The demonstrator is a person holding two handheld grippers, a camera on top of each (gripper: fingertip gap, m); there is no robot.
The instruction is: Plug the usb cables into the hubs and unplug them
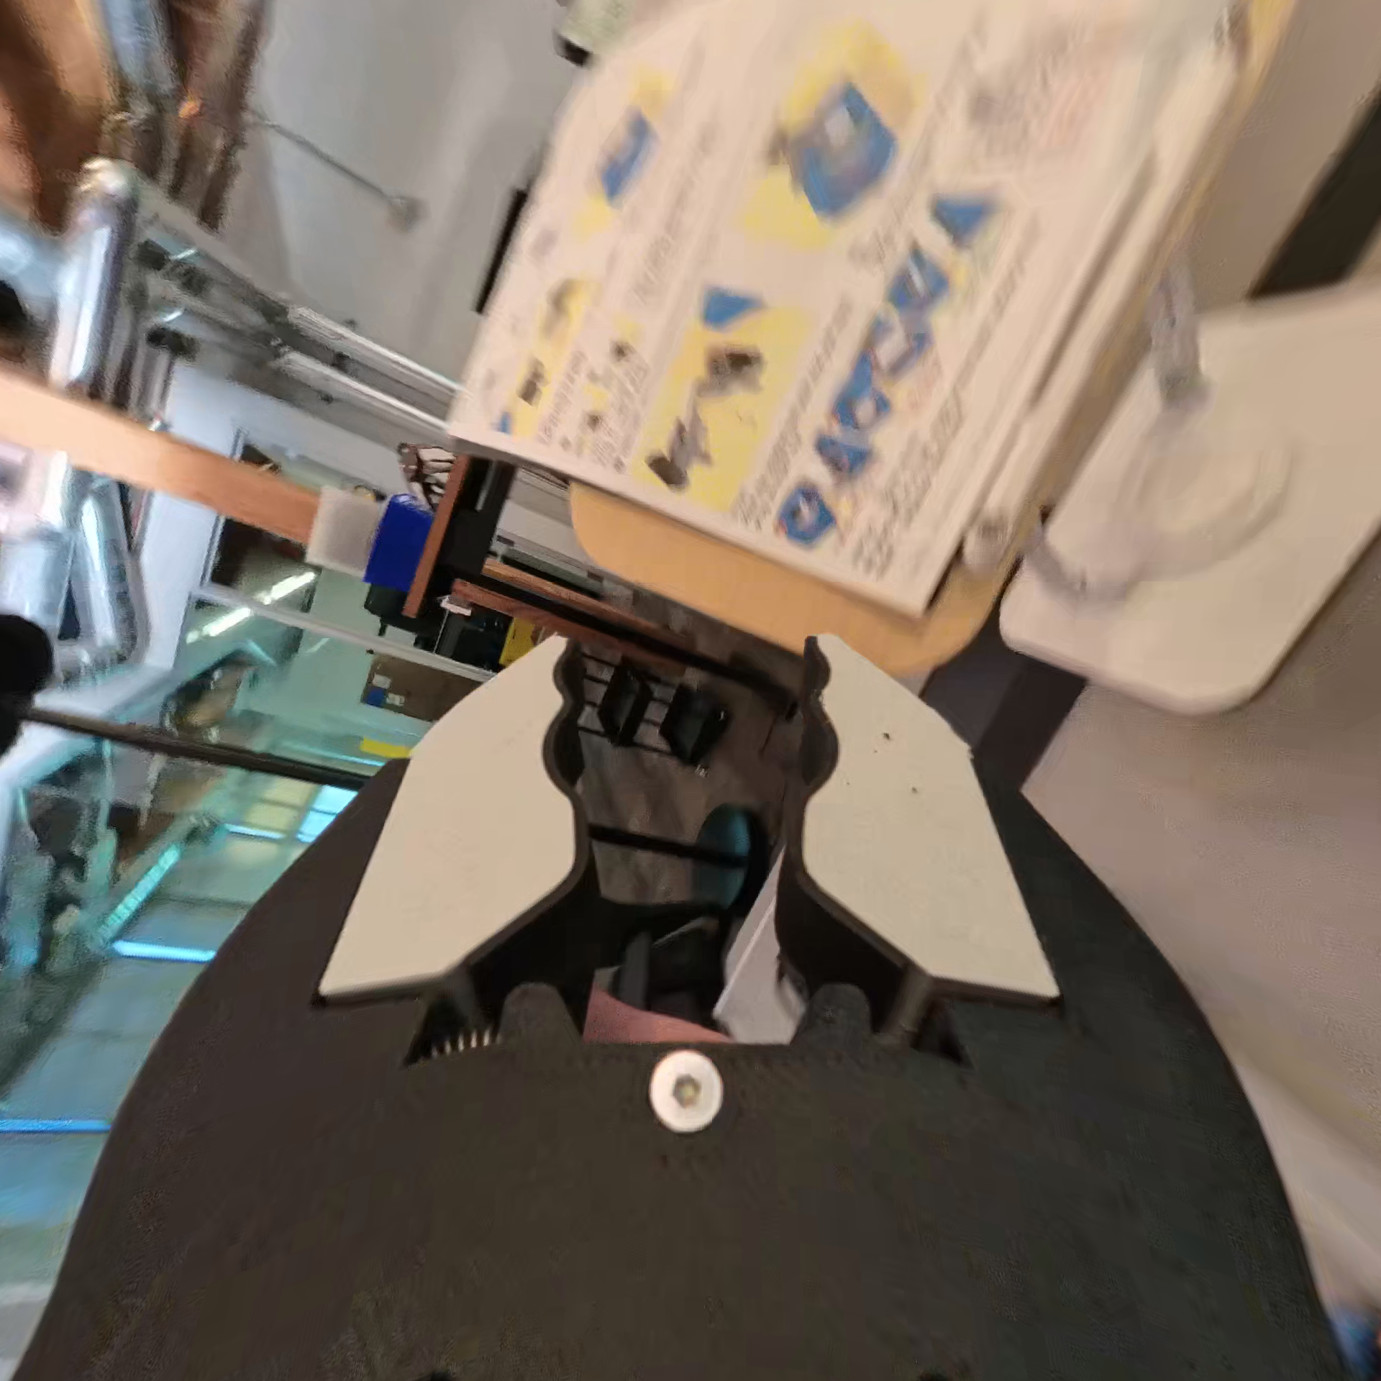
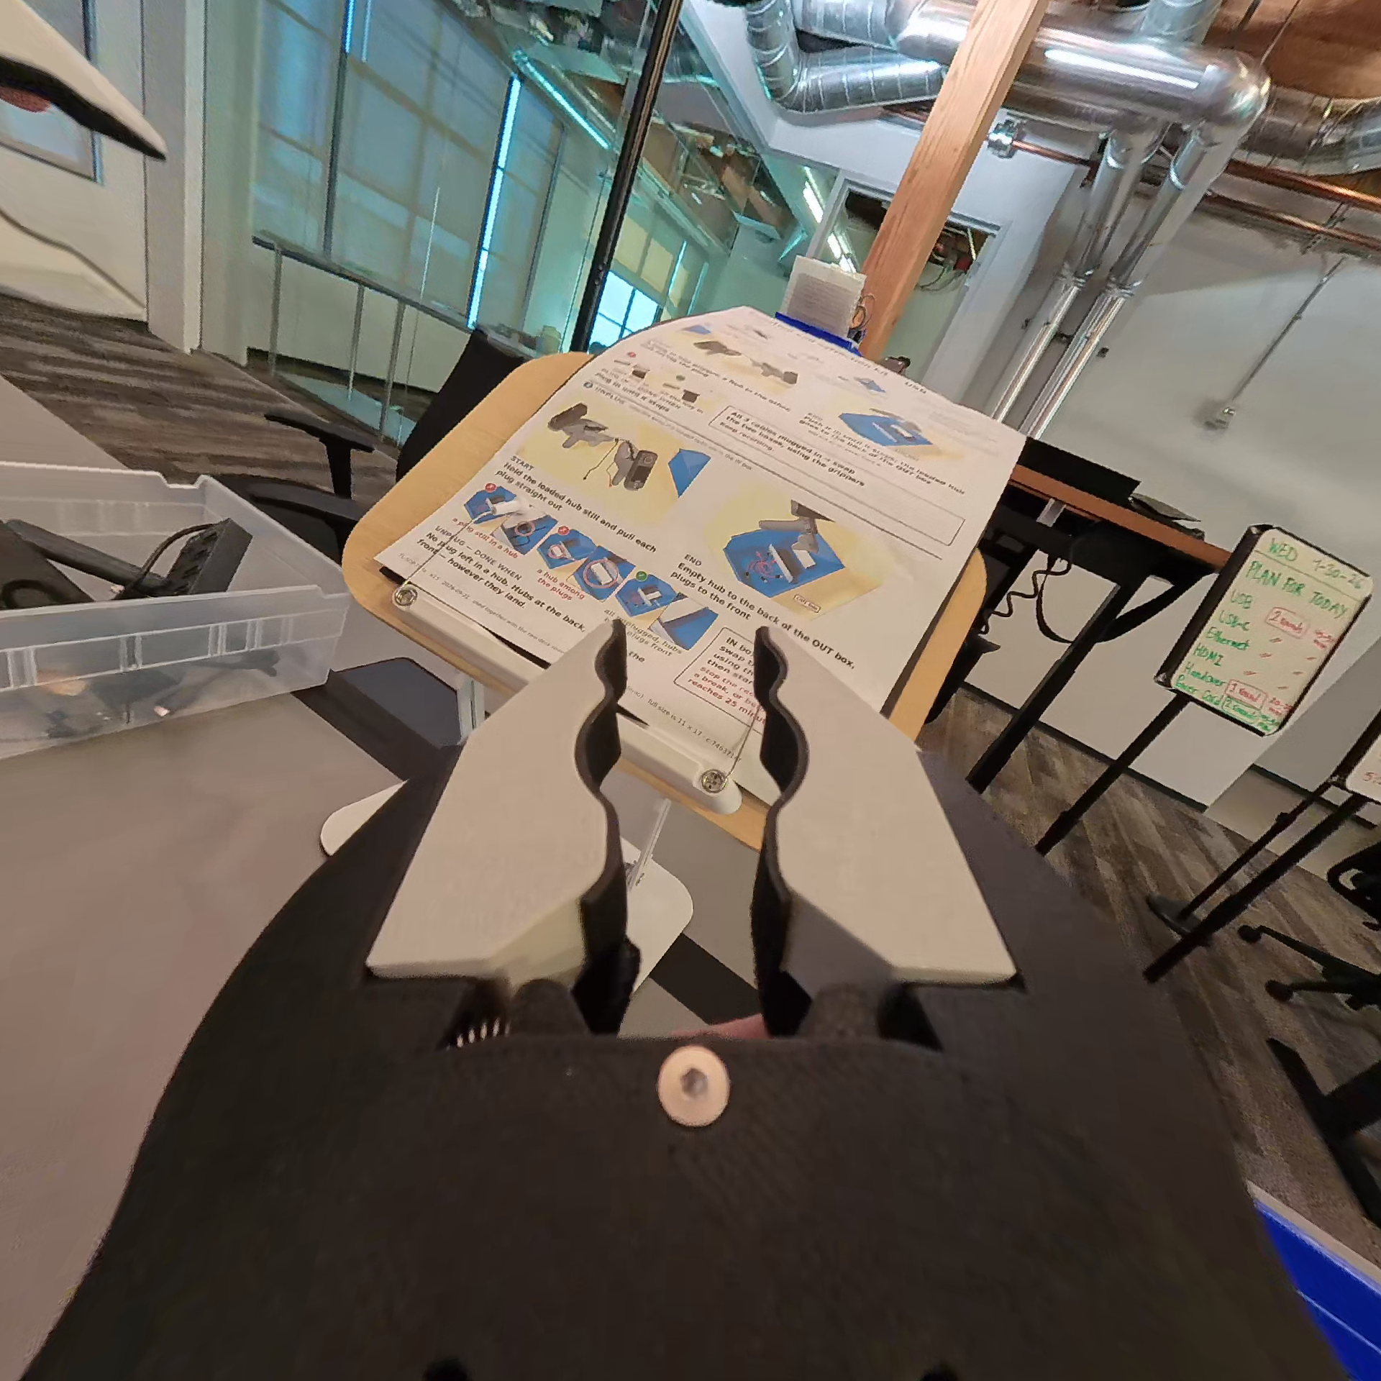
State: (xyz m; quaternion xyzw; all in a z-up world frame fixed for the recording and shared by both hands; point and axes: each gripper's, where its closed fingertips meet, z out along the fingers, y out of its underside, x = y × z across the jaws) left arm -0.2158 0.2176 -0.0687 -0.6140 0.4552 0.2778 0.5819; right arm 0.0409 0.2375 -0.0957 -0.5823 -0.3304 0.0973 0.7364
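Black and grey, the right hand-held gripper [image 2: 685, 643] hangs in the air with its fingers spread a little, holding nothing. Black hubs with cables [image 2: 190, 557] lie in a clear bin [image 2: 172, 620] on the bench [image 2: 149, 859], far off to the left of that gripper. Past its tips stands a picture sheet [image 2: 747, 508] on a wooden board. The left hand-held gripper [image 1: 684, 650] is spread wide and empty too, turned sideways, in a blurry view.

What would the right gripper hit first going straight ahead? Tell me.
Probably the instruction sheet on its tilted wooden stand. The open, empty right gripper points at the sheet's lower edge, with nothing seen in between. Depth is unclear, so it might catch the white clip bar first.
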